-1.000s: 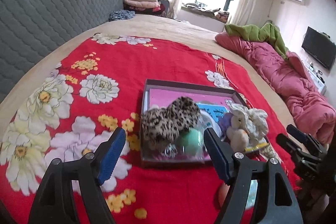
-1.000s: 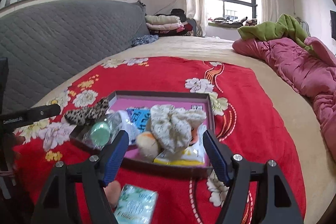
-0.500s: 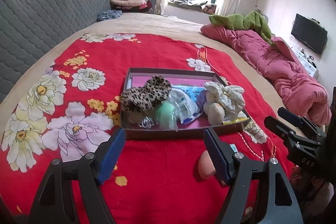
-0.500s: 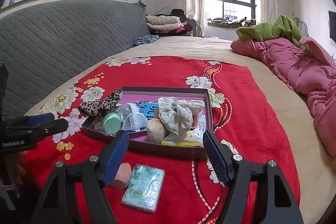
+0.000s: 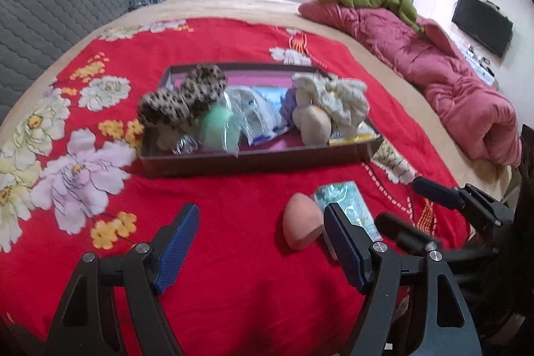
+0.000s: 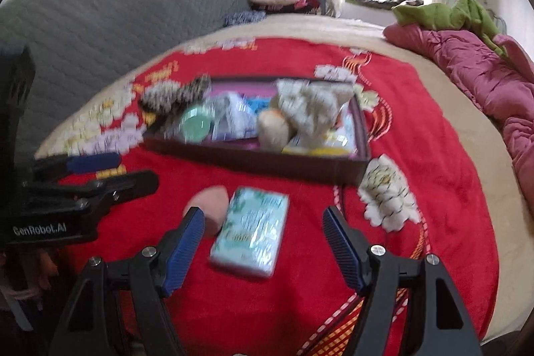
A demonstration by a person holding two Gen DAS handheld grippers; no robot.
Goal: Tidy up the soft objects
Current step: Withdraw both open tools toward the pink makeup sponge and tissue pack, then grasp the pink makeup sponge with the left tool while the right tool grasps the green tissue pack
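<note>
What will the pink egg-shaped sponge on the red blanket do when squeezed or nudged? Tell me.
The pink sponge looks like soft foam, so it would probably squash and feel light. Its rounded egg shape, lying on its side beside the tissue pack, may roll if nudged.

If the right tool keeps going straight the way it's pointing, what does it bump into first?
Probably the pale blue tissue pack. It lies on the red blanket right between the right tool's open fingers, ahead of the tray. Depth is hard to judge.
</note>
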